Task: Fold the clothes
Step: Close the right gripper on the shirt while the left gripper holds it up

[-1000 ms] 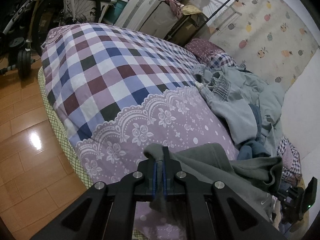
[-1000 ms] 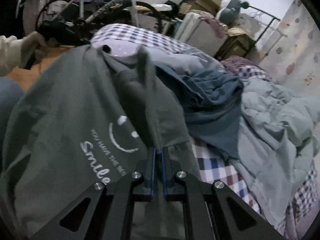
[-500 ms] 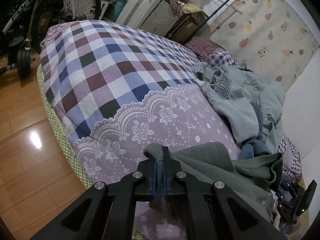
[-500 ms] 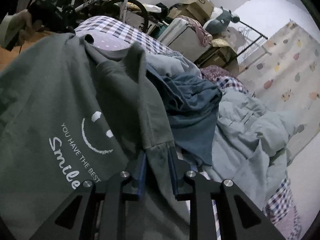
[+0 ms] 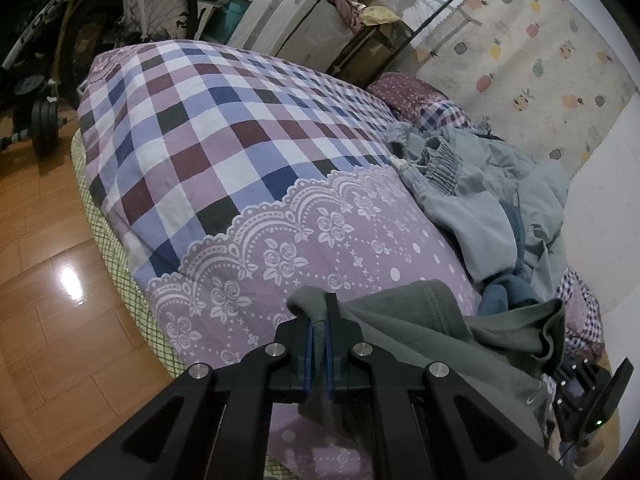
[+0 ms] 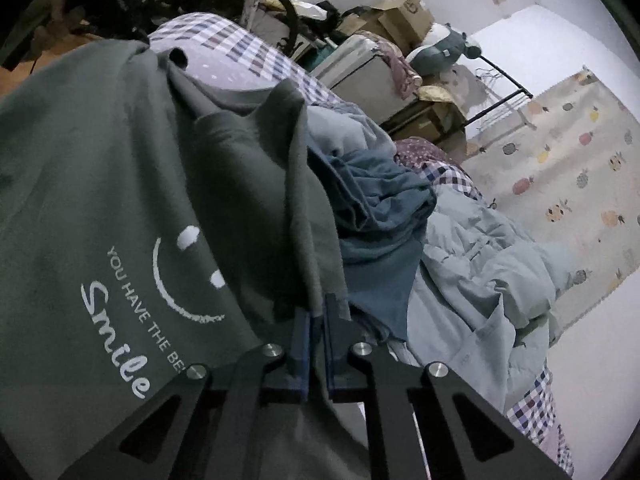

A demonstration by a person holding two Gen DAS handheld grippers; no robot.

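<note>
The grey-green shirt (image 6: 120,208) is held stretched between both claws above the bed's (image 5: 240,152) near edge: the left claw (image 5: 319,350) is clenched on one edge, the right claw (image 6: 318,344) on another, probably near the shoulders. The unfolded pile (image 5: 480,200) lies toward the far right corner.

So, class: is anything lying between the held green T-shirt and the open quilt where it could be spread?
Nothing visible: the green T-shirt faces bare checked quilt; the pile of blue clothes lies off to its right.

Bare quilt (image 5: 248,152) left; clothes pile (image 5: 488,200) right.
</note>
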